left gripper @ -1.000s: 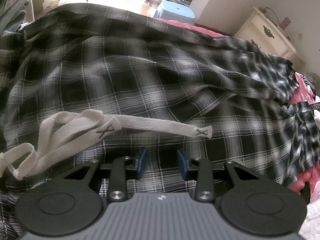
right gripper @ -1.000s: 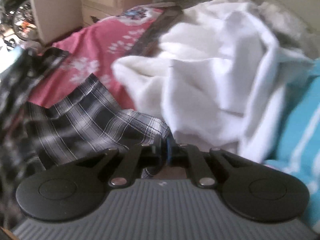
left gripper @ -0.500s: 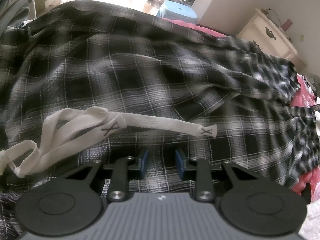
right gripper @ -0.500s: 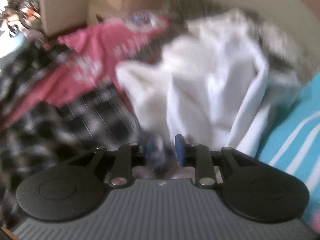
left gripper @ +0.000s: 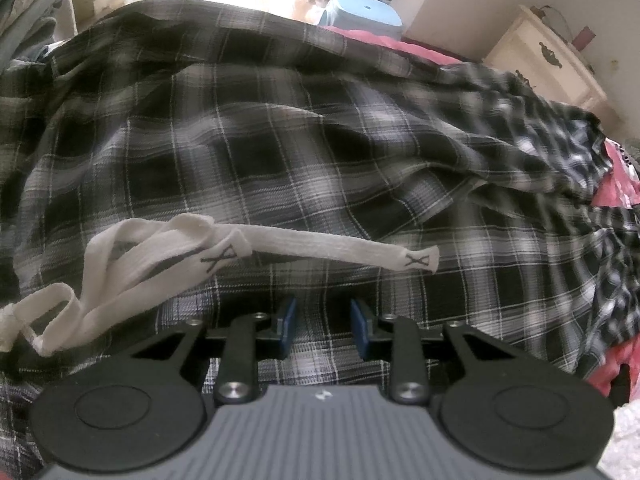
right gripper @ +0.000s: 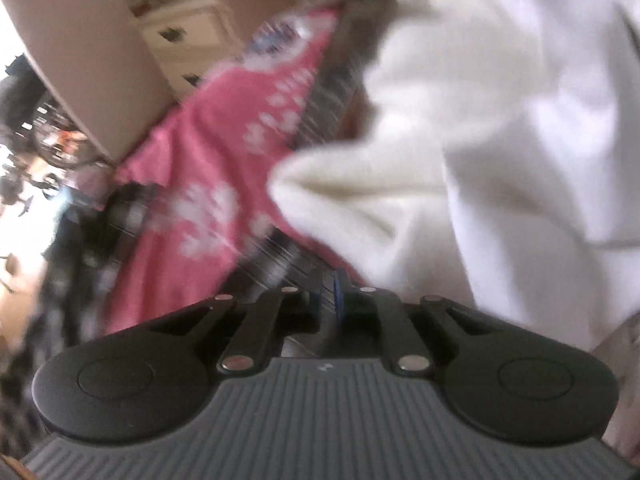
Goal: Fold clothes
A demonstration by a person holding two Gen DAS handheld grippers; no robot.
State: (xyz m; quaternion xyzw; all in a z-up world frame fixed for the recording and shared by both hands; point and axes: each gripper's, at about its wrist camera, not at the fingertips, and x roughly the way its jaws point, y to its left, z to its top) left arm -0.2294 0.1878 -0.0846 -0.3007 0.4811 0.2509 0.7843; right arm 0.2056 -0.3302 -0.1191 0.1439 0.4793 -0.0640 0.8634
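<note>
Tongs: left tongs [left gripper: 323,328] stood apart over the plaid shirt [left gripper: 304,152], right tongs [right gripper: 328,292] clamped on its blurred hem, so spreading seemingly preceded folding.

Plaid garment [left gripper: 304,152]: black, grey and white check. Drawstring [left gripper: 192,256]: off-white, black X stitching at each end. Bedspread [right gripper: 208,168]: pink-red with white flower print. Fleece [right gripper: 500,140]: plain white. Stool [left gripper: 362,12]: light blue. Dresser [left gripper: 548,64]: cream. Gripper pads [left gripper: 287,326]: blue.
</note>
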